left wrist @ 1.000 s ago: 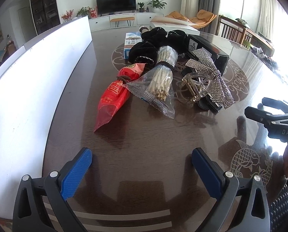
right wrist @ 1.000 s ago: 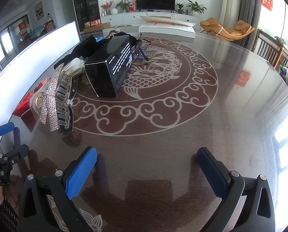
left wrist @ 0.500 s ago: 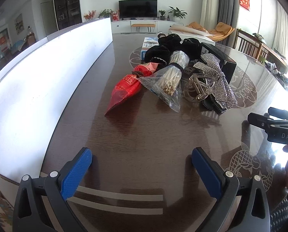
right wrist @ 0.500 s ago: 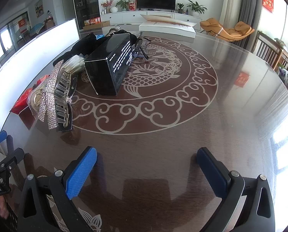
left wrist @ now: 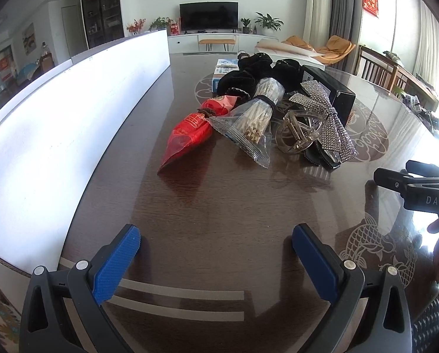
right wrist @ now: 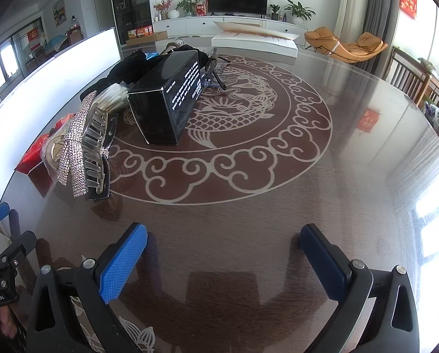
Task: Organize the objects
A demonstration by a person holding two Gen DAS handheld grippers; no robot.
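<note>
Both tools sit low over the dark, shiny worktop (left wrist: pixel 219 206). The left hand-held gripper (left wrist: pixel 216 253) is spread wide, holding nothing. The right hand-held gripper (right wrist: pixel 223 256) is too. Ahead lie a red crinkly bag (left wrist: pixel 190 132), a sparkly bow clip (left wrist: pixel 328 120) and a black box (right wrist: pixel 169 100), bunched together.

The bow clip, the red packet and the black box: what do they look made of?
Bow clip: rhinestone-studded strips that sparkle, on a clear, probably plastic claw. Red packet: glossy crinkled film, likely plastic. Black box: looks like smooth coated cardboard, with sharp folded edges and white print.
</note>
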